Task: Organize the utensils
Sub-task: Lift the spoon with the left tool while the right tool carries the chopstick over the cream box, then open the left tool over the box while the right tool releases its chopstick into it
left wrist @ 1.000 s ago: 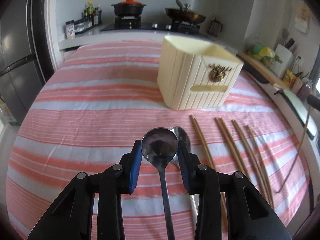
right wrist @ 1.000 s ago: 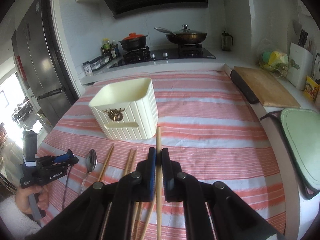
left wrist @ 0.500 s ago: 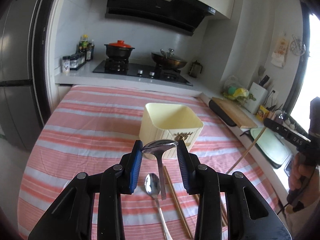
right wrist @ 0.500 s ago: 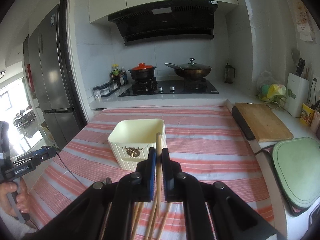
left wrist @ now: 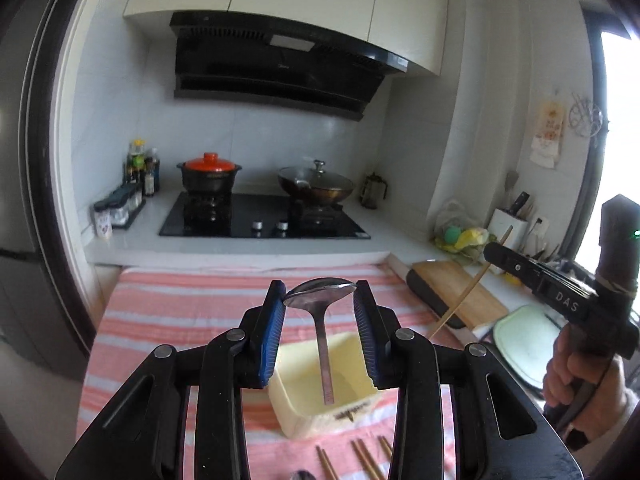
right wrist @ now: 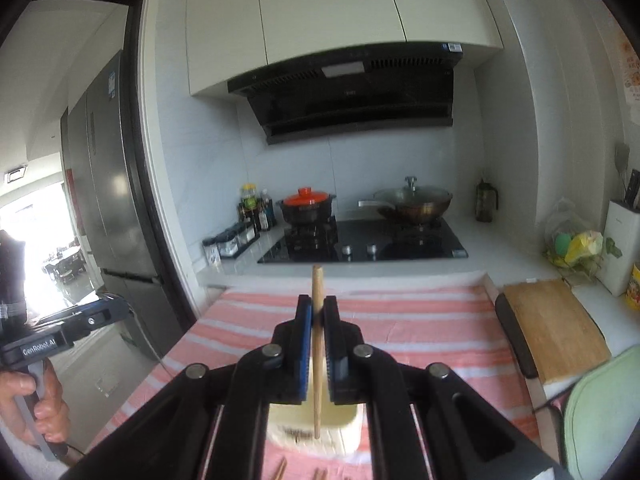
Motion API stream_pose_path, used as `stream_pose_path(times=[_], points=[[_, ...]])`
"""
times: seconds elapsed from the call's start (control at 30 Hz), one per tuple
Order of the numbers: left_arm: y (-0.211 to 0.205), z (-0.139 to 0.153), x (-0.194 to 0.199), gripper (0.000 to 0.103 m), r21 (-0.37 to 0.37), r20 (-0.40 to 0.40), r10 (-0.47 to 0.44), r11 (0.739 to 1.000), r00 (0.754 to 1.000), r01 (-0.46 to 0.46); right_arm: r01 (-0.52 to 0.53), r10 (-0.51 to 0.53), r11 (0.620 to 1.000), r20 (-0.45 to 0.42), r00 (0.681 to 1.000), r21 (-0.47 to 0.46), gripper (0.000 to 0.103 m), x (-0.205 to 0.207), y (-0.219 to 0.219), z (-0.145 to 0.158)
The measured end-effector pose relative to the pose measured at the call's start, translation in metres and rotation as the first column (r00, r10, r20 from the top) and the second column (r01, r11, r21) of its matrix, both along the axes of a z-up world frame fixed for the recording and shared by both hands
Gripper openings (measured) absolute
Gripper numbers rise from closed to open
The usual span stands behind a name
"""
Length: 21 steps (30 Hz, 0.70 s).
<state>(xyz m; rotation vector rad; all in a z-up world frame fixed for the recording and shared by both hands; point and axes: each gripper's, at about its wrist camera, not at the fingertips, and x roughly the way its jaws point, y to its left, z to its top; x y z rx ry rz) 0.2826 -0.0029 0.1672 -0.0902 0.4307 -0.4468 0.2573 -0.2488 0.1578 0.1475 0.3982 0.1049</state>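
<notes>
Striped tablecloth (left wrist: 168, 320), cream holder (left wrist: 312, 412), stove (right wrist: 360, 244), fridge (right wrist: 108, 200)

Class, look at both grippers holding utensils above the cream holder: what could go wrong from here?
1. The left gripper pinches the spoon only by the edges of its bowl, handle hanging down; it might swivel or slip out.
2. The right gripper grips one chopstick near its top; the long free end could swing and catch the cream utensil holder rim.
3. Both utensils head for one holder, so the grippers may collide.
</notes>
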Motion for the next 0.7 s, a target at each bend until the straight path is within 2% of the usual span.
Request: stream_pose_path(times=[0.1, 0.2, 0.27, 0.4, 0.57, 0.6, 0.67, 0.7], points=[[-0.017, -0.023, 0.034, 0.035, 0.015, -0.058, 0.0, 1.0, 0.998, 0.001, 0.004, -0.005, 1.0, -0.032, 0.999, -0.021, 0.006, 0.03, 0.009, -0.017], [-0.033, -0.061, 0.068, 0.035, 0.023, -0.171, -0.017, 1.0, 0.985, 0.022, -0.021, 0.021, 1.0, -0.152, 0.988, 0.005, 0.006, 0.065, 0.014, -0.047], [-0.042, -0.088, 0.087, 0.035, 0.03, -0.246, -0.029, 0.999, 0.969, 0.037, -0.031, 0.038, 0.999, -0.246, 0.969, 0.034, 0.006, 0.089, 0.013, -0.07], [-0.056, -0.134, 0.114, 0.035, 0.044, -0.363, -0.033, 0.998, 0.931, 0.052, -0.026, 0.055, 0.997, -0.414, 0.909, 0.075, 0.006, 0.126, 0.01, -0.117], [-0.065, -0.163, 0.13, 0.036, 0.07, -0.42, 0.01, 0.997, 0.907, 0.021, -0.034, 0.05, 0.999, -0.495, 0.867, 0.042, 0.009, 0.149, 0.012, -0.151], [-0.065, -0.164, 0.13, 0.038, 0.072, -0.422, 0.02, 0.997, 0.906, 0.012, -0.037, 0.052, 0.999, -0.501, 0.864, 0.039, 0.009, 0.151, 0.012, -0.154], [-0.06, -0.158, 0.123, 0.055, 0.061, -0.408, 0.022, 0.998, 0.913, 0.003, -0.04, 0.052, 0.999, -0.5, 0.864, 0.036, 0.017, 0.15, 0.01, -0.155], [-0.058, -0.153, 0.115, 0.06, 0.06, -0.391, 0.026, 0.998, 0.92, -0.003, -0.041, 0.051, 0.999, -0.49, 0.87, 0.032, 0.032, 0.146, 0.008, -0.152]])
